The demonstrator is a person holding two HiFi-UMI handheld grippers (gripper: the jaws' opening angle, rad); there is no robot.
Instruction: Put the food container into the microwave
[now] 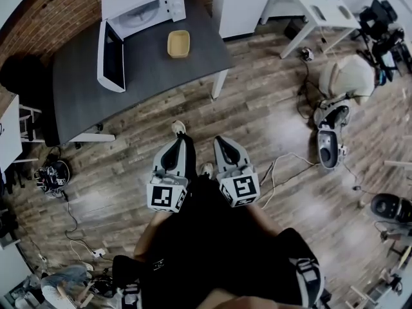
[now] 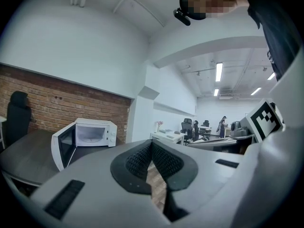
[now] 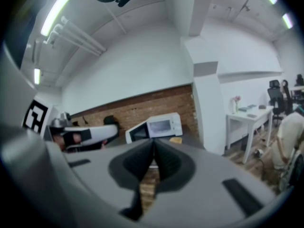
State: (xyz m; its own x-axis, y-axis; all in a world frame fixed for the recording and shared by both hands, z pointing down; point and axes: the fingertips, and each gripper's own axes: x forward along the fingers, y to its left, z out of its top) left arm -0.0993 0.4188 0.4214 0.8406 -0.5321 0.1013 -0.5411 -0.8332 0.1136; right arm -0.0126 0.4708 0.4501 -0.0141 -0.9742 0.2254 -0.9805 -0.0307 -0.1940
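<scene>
Left gripper (image 1: 175,141) and right gripper (image 1: 223,140) are both sitting pinched shut, nothing in either, and I'm holding them side by side over the wood floor (image 1: 270,108). Food container (image 1: 178,44) is sitting on the dark table (image 1: 84,89), just beside the microwave (image 1: 138,8), whose door (image 1: 111,56) is hanging open.

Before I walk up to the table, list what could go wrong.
Loose cables lie on the floor near your feet: a trip risk. The microwave door stands wide open and could be knocked. The left gripper and right gripper are shut, so either would bump the food container unless opened.
</scene>
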